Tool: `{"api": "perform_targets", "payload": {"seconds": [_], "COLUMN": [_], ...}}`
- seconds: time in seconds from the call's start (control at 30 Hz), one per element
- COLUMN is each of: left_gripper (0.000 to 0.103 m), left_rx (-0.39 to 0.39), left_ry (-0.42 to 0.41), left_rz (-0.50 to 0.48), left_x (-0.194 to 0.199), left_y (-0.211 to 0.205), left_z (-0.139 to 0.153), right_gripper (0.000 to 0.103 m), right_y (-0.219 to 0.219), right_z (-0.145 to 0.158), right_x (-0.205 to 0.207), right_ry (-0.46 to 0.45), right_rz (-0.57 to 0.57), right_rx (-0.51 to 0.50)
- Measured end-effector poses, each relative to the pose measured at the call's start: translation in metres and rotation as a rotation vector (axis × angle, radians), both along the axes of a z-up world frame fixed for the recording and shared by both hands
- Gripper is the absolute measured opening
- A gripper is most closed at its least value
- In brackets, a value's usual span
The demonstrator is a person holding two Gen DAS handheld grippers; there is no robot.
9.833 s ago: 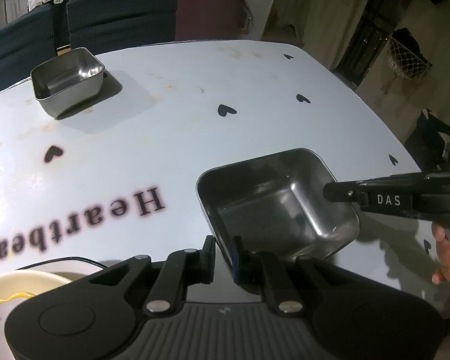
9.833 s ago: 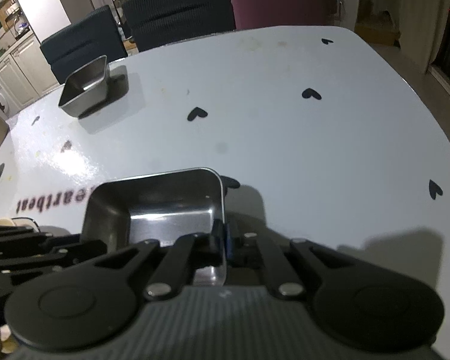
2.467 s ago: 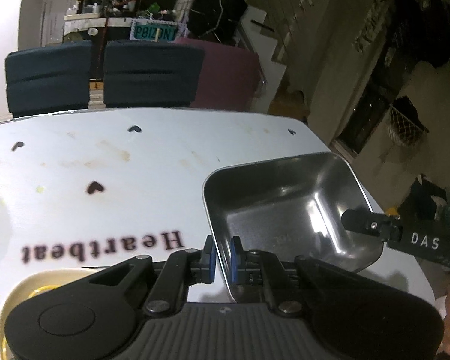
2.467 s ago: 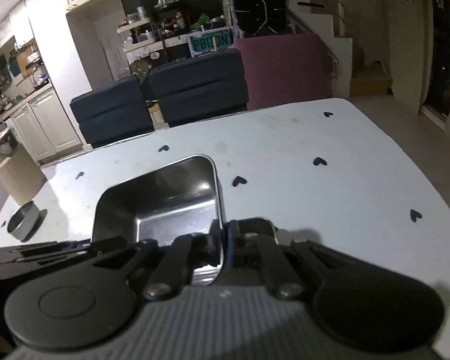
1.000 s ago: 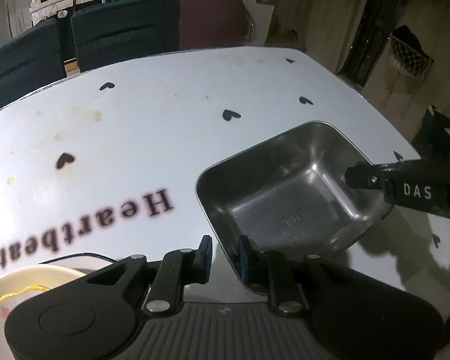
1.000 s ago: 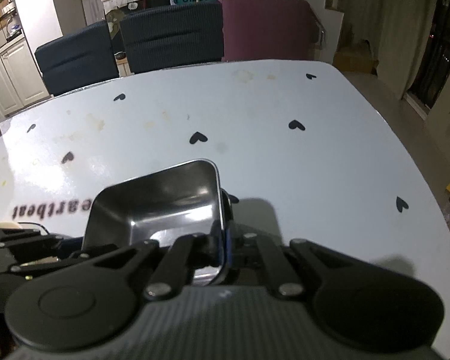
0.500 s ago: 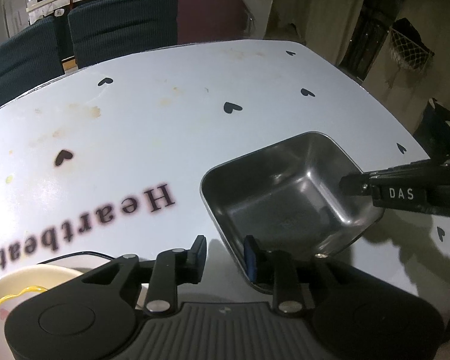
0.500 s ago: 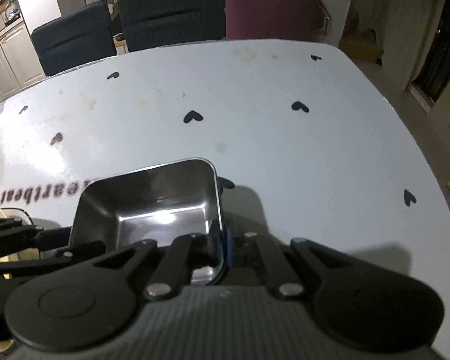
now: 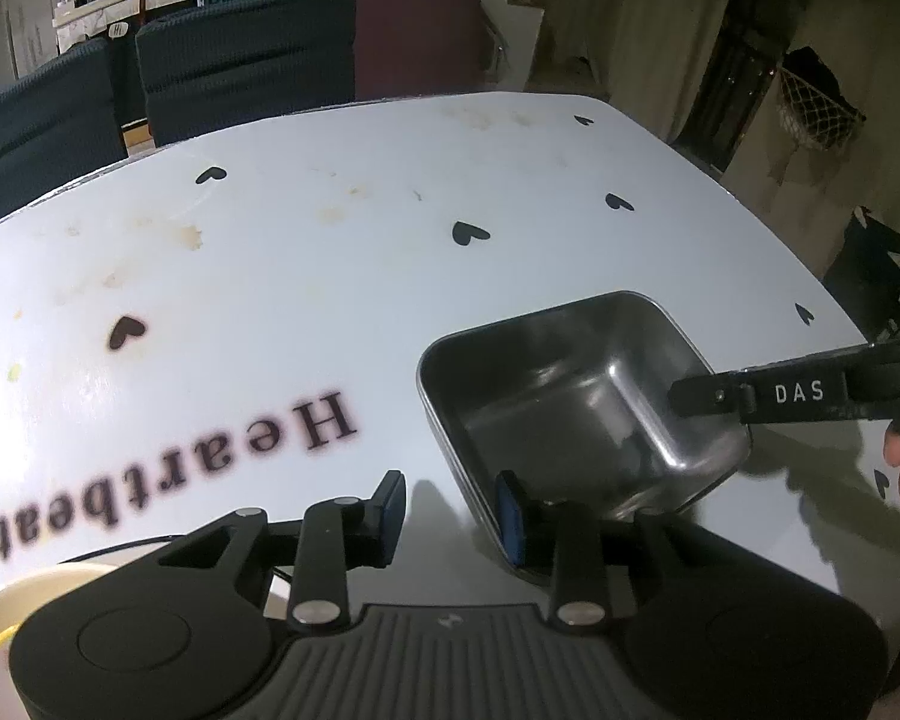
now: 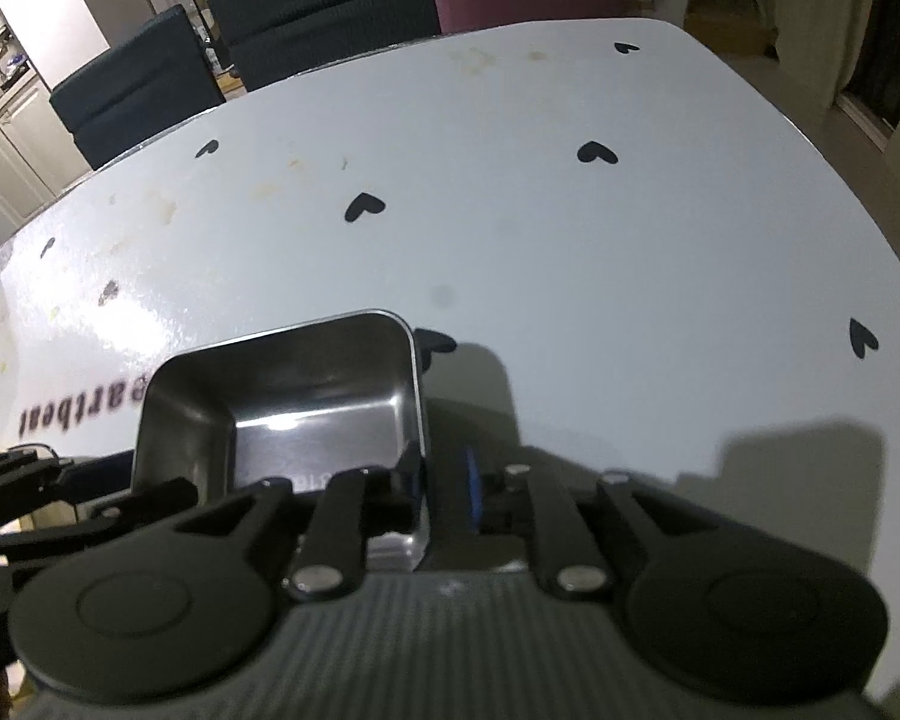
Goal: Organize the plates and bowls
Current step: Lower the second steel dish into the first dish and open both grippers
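The steel tray [image 9: 576,414] sits on the bench [image 9: 330,276] between our two claws, and both of them have just been letting go of it. Our left claw [image 9: 450,510] has been spreading its jaws over the last moment: half a second back the near wall of the tray stood close between the blue pads, and now one pad [image 9: 393,498] hangs clear over bare bench while the other lies along the rim without pinching it. So that claw is released, with the tray wall still between the jaws.

Our right claw [image 10: 444,480] has been opening as well. A second ago it was clenched on the tray's right wall; now a gap shows between the blue pad [image 10: 471,489] and the rim, though the inner finger sits so near the metal that we cannot say whether it still touches. From the left wrist view its finger, marked DAS, reaches over the far rim.

A second rim line shows just under the top one along the near wall, which suggests two trays nested, though we cannot be sure. We judge this placement finished, with both claws needing only to back away. The cream plate [image 9: 36,594] waits at the bench's near-left corner.
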State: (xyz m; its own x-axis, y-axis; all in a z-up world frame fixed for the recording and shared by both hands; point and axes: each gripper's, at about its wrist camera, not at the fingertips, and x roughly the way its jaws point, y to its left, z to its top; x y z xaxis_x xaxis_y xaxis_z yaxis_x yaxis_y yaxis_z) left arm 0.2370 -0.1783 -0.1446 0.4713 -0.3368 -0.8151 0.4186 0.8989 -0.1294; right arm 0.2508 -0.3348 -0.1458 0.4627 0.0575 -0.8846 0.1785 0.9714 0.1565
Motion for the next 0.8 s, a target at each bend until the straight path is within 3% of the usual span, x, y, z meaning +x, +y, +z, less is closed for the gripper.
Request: {"api": "perform_targets", "payload": {"seconds": [0.27,0.6,0.8], "left_gripper": [0.039,0.045,0.044], "left_rx": [-0.013,-0.037,-0.047], "left_ry": [0.012,0.037,0.035], "left_rz": [0.007,0.043,0.058], "left_x": [0.001,0.005,0.005], "left_y": [0.002,0.008,0.010], "left_z": [-0.001,-0.002,0.000], "right_gripper": [0.020,0.033,0.034], "right_y": [-0.009,-0.018,-0.010], "right_z": [-0.004,-0.011,-0.013], "right_x": [0.000,-0.002,-0.005], "right_ry": [-0.017,-0.018,-0.039], "right_rz": [0.024,0.031,0.062], "right_rx": [0.034,0.057,0.010]}}
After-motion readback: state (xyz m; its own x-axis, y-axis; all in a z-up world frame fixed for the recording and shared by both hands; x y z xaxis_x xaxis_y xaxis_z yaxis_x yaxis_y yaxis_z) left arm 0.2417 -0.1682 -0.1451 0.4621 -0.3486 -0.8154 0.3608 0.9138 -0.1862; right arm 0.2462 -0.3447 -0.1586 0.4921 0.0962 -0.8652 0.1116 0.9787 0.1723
